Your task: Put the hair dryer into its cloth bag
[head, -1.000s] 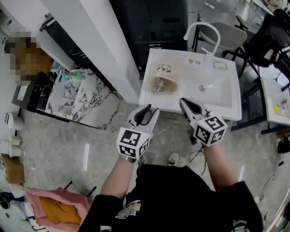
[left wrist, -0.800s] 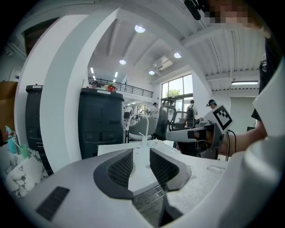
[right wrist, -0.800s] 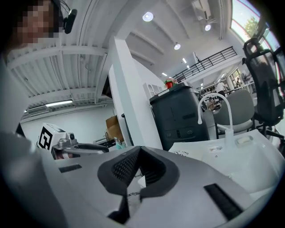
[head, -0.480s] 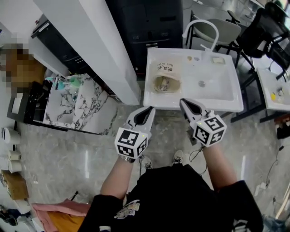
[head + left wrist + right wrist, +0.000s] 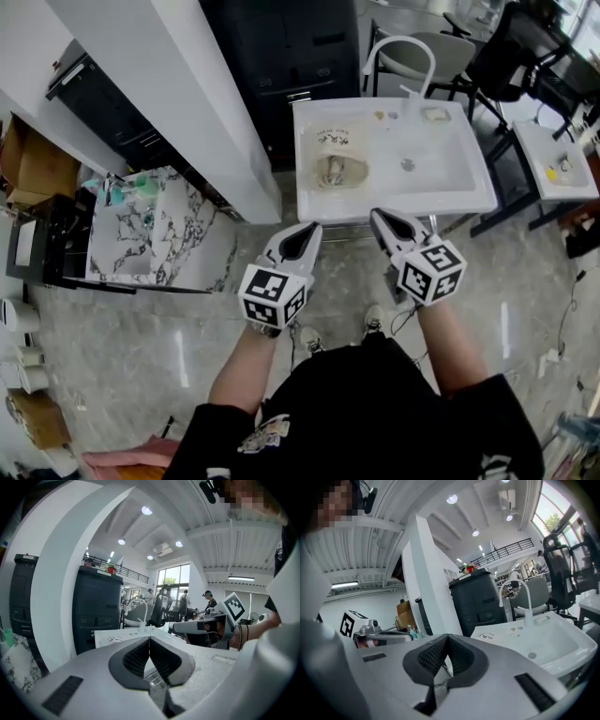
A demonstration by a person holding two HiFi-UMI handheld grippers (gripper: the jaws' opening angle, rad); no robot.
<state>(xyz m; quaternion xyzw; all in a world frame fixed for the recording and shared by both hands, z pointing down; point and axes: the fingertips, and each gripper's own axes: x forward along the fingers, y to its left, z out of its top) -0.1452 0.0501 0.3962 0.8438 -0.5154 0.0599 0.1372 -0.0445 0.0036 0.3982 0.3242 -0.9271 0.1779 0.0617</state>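
The left gripper (image 5: 308, 229) and right gripper (image 5: 379, 217) are hovering side by side, both empty. The right's jaws are pressing together, and the left's have just been closing on nothing. Beyond them, at 12 o'clock, the cloth bag (image 5: 335, 155) is lying on the white sink (image 5: 450, 192)'s left ledge. Its long axis is running 6 to 12, gaping end pointing to 6.

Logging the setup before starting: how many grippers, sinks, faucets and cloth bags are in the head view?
Grippers: 2, left gripper and right gripper
Sink: 1
Faucet: 1
Cloth bag: 1
Total: 5
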